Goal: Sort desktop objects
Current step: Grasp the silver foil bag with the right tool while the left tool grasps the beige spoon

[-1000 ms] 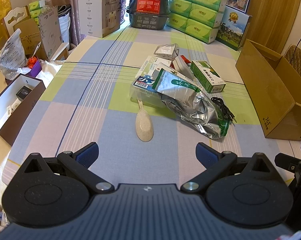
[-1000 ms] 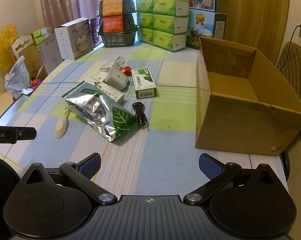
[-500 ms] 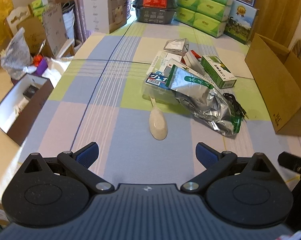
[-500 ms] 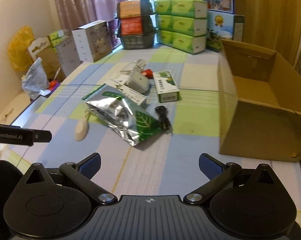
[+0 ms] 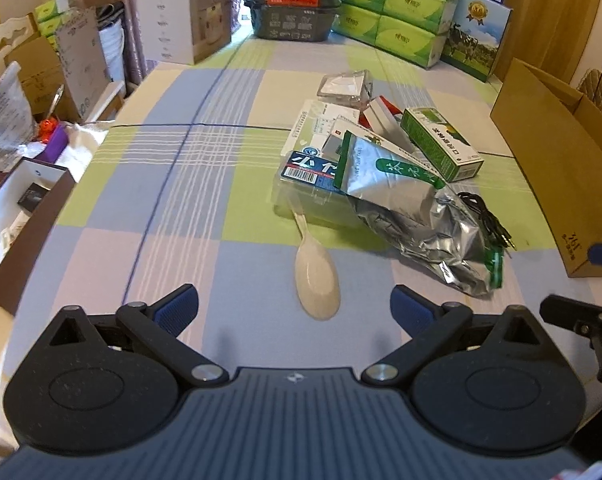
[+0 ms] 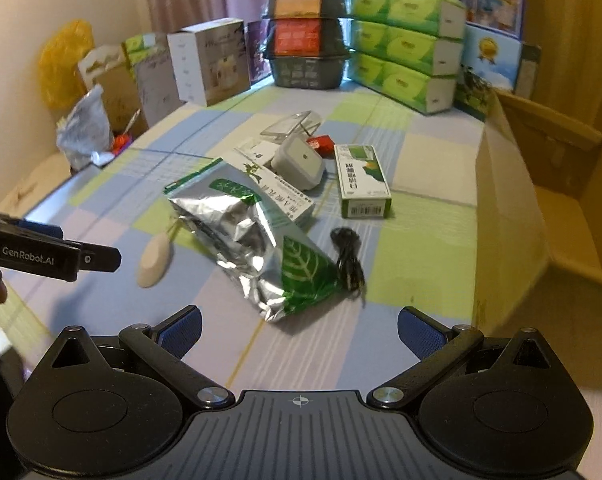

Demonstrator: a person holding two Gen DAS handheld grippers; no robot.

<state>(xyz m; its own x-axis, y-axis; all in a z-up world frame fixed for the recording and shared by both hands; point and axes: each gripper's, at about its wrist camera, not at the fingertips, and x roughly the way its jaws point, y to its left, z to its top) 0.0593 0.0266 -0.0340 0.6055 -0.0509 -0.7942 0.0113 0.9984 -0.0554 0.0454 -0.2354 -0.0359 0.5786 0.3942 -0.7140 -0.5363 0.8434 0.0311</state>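
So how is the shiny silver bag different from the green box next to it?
The silver bag is crinkled and floppy, while the green box has flat sides and sharp corners. The bag is shiny foil with a green leaf at one end; the box is matte card, green and white. The bag leans on other packets, but the box lies flat on the tablecloth. Both carry green print.

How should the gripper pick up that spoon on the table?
Probably by the bowl, from above. The spoon lies flat with its wide bowl toward the open left gripper, and that end is clear. The thin handle runs away to the clear box, so there seems to be little finger room there.
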